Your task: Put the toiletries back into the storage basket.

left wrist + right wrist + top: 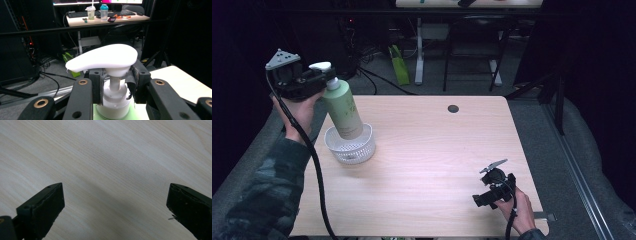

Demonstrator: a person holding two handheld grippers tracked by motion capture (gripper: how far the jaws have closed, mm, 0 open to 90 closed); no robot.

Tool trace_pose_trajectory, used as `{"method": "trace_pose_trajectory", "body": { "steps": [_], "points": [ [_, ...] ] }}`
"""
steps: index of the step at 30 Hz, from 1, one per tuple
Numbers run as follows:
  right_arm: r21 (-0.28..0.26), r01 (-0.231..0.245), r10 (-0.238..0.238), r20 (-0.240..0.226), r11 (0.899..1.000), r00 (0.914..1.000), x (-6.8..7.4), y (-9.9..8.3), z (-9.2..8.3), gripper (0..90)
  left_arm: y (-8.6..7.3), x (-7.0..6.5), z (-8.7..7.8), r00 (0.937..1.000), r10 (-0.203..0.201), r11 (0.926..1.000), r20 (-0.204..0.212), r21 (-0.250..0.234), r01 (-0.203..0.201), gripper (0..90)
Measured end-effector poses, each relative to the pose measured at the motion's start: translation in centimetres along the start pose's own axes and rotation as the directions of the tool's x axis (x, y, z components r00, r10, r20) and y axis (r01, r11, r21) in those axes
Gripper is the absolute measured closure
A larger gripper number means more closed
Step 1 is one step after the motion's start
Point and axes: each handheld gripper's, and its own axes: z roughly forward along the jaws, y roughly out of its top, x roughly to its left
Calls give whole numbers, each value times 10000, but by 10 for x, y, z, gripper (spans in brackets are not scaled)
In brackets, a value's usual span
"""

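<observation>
Left gripper (328, 79): at the table's ten o'clock, raised; its jaws are clamped on the white neck of the pump bottle (343, 109), just beneath the pump head (103, 59).
Pump bottle: pale green, tilted with its top toward eleven o'clock; its base sits inside the white basket (357, 148), so it is partly lifted, partly resting there.
White basket: perforated, round, standing on the table (432, 145) at about nine o'clock, touching the bottle's lower end.
Table: light wood, with a small dark hole (453, 108) at twelve o'clock.
Right gripper (478, 199): at the table's five o'clock, low over the wood, jaws spread wide with nothing between them; well apart from the bottle.
</observation>
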Motion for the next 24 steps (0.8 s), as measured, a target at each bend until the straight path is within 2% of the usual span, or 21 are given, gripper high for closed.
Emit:
{"method": "trace_pose_trajectory", "body": {
  "steps": [24],
  "points": [
    [61, -4, 3, 83, 10000, 10000, 0, -1, 0, 11, -21, 13, 2, 9996, -174, 9995, -208, 267, 179, 679]
  ]
}}
